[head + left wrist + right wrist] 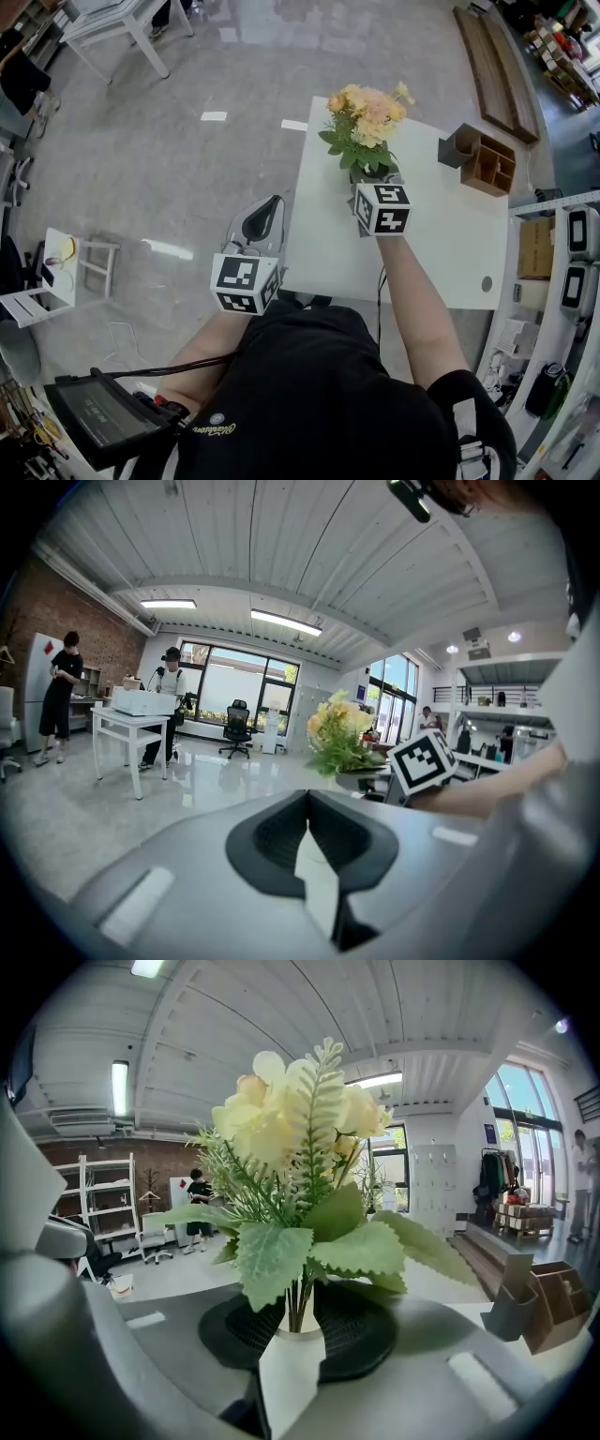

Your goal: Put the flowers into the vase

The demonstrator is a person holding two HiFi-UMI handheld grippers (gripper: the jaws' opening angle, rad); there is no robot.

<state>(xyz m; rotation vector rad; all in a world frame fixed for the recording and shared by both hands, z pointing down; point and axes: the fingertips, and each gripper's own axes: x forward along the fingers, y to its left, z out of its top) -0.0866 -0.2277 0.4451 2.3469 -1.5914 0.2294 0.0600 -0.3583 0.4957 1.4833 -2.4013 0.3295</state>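
In the head view we see the right gripper (375, 197) at centre on the table (450, 253), with the flowers (366, 122) just above it. The left gripper (261, 225) sits lower left, farther off. The left gripper view shows its jaws together, empty. In the right gripper view, the jaws clamp the vase (292, 1368), with the stems upright inside it.

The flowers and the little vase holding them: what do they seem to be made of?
Flowers: probably artificial, fabric or plastic. The leaves look flat and evenly coloured, with a soft matte surface.
Vase: white and matte, with no shine. It could be ceramic or plastic; the look leaves that open.
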